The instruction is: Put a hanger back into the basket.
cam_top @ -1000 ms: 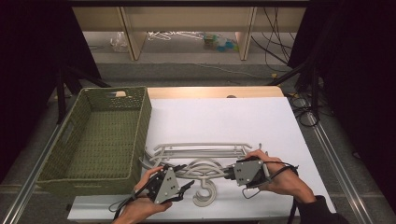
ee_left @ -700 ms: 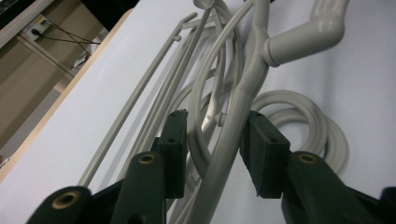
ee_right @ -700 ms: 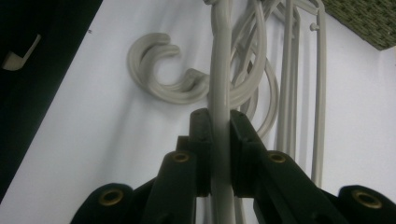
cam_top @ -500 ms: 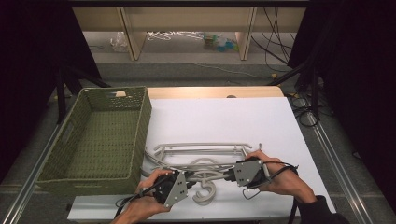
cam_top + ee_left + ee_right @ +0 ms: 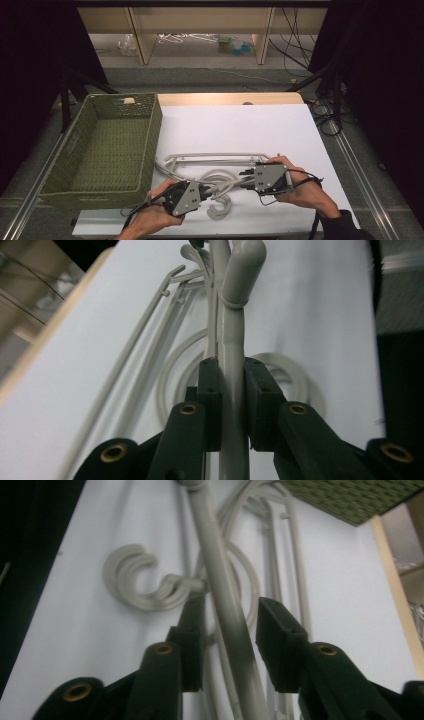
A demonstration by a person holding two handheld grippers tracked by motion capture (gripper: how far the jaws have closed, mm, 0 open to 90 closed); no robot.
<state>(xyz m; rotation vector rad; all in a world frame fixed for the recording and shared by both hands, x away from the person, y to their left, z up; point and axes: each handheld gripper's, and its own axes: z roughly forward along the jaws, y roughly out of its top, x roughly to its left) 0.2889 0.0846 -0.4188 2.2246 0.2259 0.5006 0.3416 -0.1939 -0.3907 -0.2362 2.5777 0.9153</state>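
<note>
green woven basket [image 5: 107, 145] (left), white table [image 5: 240, 125]

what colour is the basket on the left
Olive green woven basket, clearest in the high view.

Two hand-held grippers, left [image 5: 202, 190] and right [image 5: 246, 180]: grey plates, black jaws with brass rivets, black cables; dark right sleeve [image 5: 345, 227].

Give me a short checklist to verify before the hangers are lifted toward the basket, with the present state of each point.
1. Left tongs closed on the pale grey plastic hanger: ok.
2. Right tongs closed on the same hanger: not ok, the jaws stand apart around the bar.
3. Held hanger free of the other grey hangers: cannot tell, they overlap.
4. Green woven basket has room inside: ok.
5. White table cover between hangers and basket free of obstacles: ok.
</note>
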